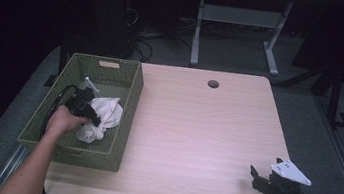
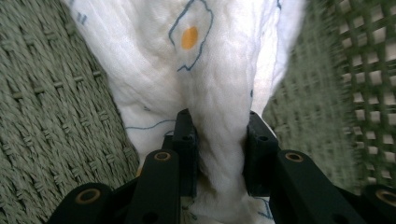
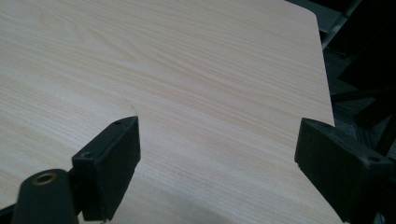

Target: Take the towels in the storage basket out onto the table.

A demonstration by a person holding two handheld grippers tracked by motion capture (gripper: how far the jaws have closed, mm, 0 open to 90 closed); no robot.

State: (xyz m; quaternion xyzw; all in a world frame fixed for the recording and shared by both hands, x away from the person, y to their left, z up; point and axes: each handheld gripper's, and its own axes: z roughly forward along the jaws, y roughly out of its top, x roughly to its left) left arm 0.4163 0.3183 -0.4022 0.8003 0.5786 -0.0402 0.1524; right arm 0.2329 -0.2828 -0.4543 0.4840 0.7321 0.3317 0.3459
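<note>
High view first: I have the left gripper (image 1: 91,115) down inside the green woven basket (image 1: 127,116) at the table's left edge, clamped on the white cloth (image 1: 107,111) that lies crumpled on the basket floor. I go in from the near side of the basket, so the hand clears the rim and the jaws meet the cloth at its near end.

Left gripper view confirms the hold: a thick fold of the cloth (image 2: 210,84) is pinched between my two black pads, bunched tight where they squeeze it, with its blue outline and orange dot print fanning out beyond. I take a gathered ridge rather than a flat layer because, in my judgement, it gives the pads something to bite and the rest should trail up after it. The basket's weave (image 2: 51,116) sits close on both sides.

Apart from the cloth, I can make out one small pale object (image 1: 92,84) near the far wall, too small to identify.

My right gripper (image 1: 259,181) waits over the bare table (image 1: 196,125) near the right front corner, jaws spread wide with nothing between them, well apart from the basket.
</note>
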